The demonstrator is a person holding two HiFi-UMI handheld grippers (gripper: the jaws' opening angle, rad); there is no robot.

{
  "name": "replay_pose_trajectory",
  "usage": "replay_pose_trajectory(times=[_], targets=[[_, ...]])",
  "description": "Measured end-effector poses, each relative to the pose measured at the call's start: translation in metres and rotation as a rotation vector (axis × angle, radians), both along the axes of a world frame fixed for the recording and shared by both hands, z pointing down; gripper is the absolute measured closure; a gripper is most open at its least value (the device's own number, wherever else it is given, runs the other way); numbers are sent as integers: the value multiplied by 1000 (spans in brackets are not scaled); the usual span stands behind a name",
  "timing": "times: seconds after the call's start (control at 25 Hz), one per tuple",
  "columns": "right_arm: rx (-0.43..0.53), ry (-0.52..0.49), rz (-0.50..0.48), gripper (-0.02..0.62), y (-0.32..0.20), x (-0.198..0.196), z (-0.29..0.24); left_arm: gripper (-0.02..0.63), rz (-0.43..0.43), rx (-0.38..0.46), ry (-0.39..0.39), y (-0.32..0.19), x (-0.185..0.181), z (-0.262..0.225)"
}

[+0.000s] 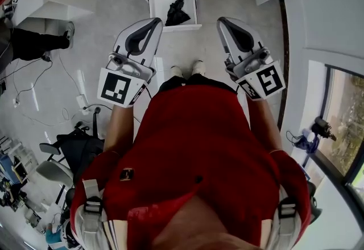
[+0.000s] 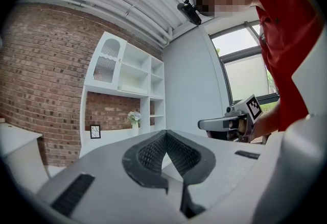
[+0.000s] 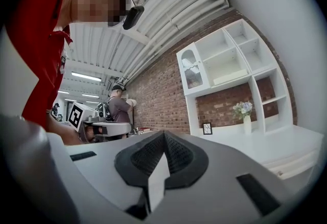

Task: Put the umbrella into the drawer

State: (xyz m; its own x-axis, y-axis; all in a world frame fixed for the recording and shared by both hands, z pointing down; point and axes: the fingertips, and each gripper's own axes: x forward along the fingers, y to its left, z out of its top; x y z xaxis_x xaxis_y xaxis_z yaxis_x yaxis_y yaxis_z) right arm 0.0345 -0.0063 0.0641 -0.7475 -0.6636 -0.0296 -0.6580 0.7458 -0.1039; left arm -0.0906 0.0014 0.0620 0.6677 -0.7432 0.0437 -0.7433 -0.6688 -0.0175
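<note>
- Red shirt [image 1: 199,146] fills the bottom of the head view, since the person is looking pretty much straight down at themselves.
- Left gripper [image 1: 152,24] and right gripper [image 1: 223,22] are held out level in front, side by side and well apart.
- Both have their jaws pressed together with nothing between them. Each gripper's own view shows that clearly.
- Light shoes [image 1: 187,68] stand on the grey floor [image 1: 213,4] below.
- Farther out, the white drawer [image 1: 172,28] is pulled open and the black umbrella [image 1: 177,11] lies inside it. It looks folded up, but it's tiny from here.
</note>
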Motion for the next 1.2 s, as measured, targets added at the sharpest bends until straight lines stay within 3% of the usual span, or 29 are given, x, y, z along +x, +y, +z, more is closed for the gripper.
replay_pose_trajectory(times=[1.2], targets=[[-6, 25, 78, 597, 30, -6, 13, 600, 11, -15, 42, 27, -21, 17]])
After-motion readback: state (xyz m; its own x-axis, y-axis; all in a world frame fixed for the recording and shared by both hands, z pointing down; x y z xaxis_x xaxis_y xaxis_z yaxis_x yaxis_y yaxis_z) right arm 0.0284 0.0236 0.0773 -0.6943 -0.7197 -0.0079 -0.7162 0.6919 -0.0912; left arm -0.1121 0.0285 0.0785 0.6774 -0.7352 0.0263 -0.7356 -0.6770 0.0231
